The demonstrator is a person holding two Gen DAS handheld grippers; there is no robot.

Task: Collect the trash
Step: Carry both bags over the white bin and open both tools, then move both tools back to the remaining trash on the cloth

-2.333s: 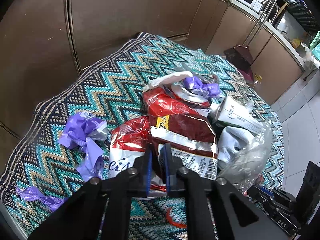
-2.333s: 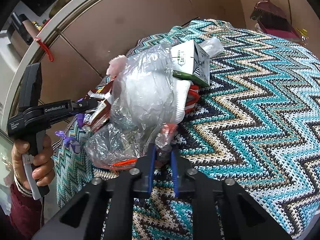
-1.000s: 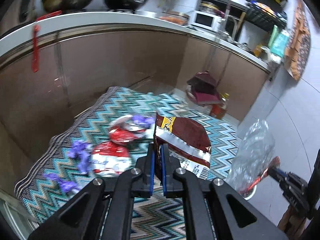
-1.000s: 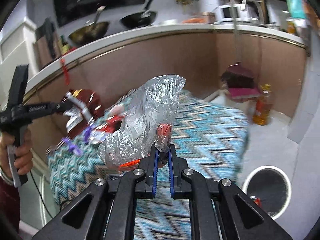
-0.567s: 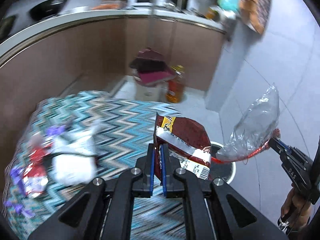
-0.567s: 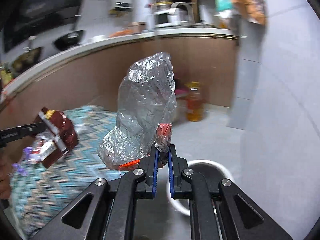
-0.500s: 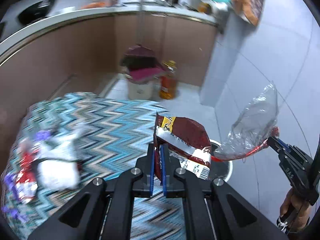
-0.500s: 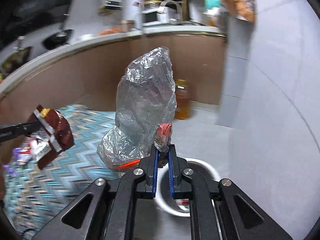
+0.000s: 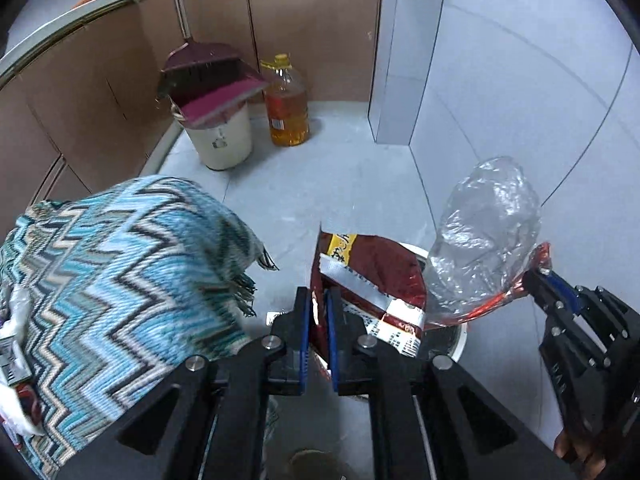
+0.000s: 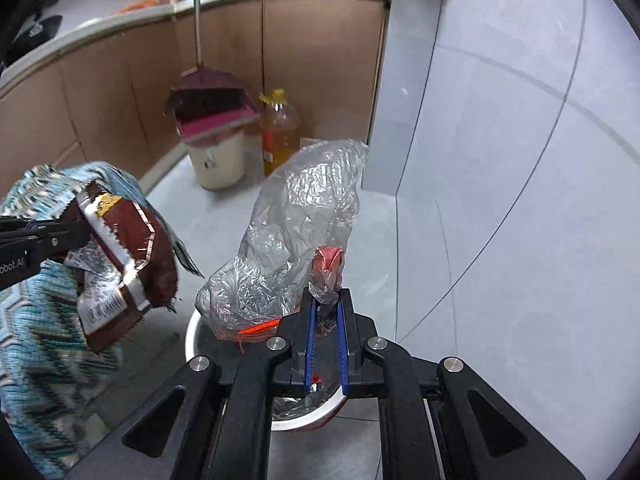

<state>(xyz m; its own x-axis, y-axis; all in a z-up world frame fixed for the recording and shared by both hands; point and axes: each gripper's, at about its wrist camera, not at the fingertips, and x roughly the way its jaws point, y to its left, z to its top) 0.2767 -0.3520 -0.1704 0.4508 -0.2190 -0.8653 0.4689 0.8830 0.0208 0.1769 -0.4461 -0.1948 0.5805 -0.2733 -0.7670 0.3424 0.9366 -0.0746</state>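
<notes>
Risk of miss — left gripper (image 9: 316, 312) jaws opening, red snack wrapper (image 9: 368, 280) between them, only partly over white bin (image 10: 192, 336); right gripper (image 10: 325, 316) clamped on clear plastic bag (image 10: 296, 232) above bin — light film may drift

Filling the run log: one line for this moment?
left gripper: jaws opening, dark red snack bag between | right gripper: grips clear plastic bag | both above white bin

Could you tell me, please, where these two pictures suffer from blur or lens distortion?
Left wrist view: the zigzag blanket is streaked by motion blur, while the snack bag stays crisp; cabinet lines bow from the fisheye. Right wrist view: the blanket and dustpan are smeared, the clear plastic bag is sharp, and wall seams curve.
</notes>
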